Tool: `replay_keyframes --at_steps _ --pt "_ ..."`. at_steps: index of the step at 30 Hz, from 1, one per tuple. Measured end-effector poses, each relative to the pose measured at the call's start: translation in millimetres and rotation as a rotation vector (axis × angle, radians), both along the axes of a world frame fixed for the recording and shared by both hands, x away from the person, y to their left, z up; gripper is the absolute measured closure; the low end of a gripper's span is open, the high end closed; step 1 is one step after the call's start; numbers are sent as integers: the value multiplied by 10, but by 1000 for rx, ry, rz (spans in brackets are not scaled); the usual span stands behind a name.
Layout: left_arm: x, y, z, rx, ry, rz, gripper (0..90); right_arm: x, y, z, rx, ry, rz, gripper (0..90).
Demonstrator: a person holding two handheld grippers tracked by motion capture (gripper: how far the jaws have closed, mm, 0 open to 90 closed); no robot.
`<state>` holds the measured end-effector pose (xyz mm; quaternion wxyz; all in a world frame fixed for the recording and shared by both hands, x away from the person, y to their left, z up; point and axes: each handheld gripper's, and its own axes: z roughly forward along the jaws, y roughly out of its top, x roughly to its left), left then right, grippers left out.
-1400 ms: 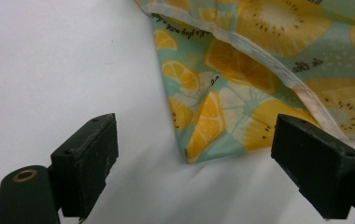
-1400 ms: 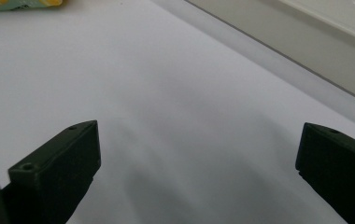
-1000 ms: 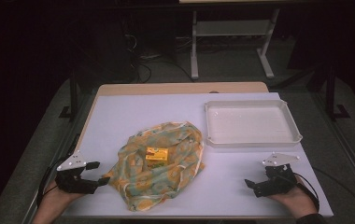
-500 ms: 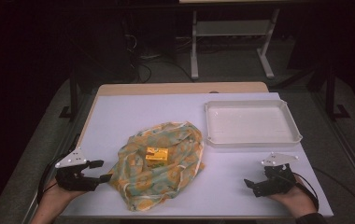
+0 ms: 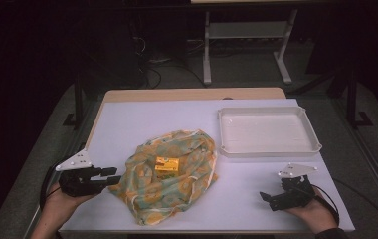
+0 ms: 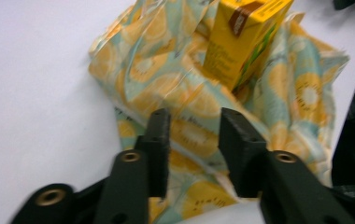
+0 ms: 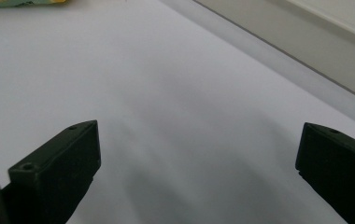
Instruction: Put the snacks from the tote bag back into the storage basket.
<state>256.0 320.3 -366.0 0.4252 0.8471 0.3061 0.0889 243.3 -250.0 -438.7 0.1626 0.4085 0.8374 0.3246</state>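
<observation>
A crumpled cloth (image 5: 177,184) printed with orange slices lies on the white table near its front. A small yellow carton (image 5: 166,166) stands on the middle of the cloth. My left gripper (image 5: 111,175) hovers at the cloth's left edge and points right. In the left gripper view its jaws have just been closing. A narrow gap is left between them, and the cloth (image 6: 166,84) and the carton (image 6: 241,42) lie beyond it. Nothing is visibly pinched in my left gripper (image 6: 192,135). My right gripper (image 5: 269,199) rests at the front right. In its own view my right gripper (image 7: 199,154) is wide open over bare table.
A shallow white tray (image 5: 269,149) sits at the back right, and its rim (image 7: 306,42) shows in the right gripper view. Bare table top (image 5: 142,119) lies behind the cloth. Dark floor, cables and a metal stand lie beyond the far edge.
The left gripper has lifted a little at the cloth's left edge and its jaws have narrowed. The right gripper, cloth and carton have stayed where they were.
</observation>
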Motion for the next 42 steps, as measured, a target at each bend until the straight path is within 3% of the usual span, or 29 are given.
replay_keyframes --at_steps 7,26,42 --pt "37 -147 74 -13 18 -50 896 2 -3 13 0 -8 0 0" --pt "110 -697 146 30 5 -188 897 -2 10 6 -3 7 -3 0" --pt "158 -1028 133 46 10 -251 897 -1 27 -14 -20 23 11 0"
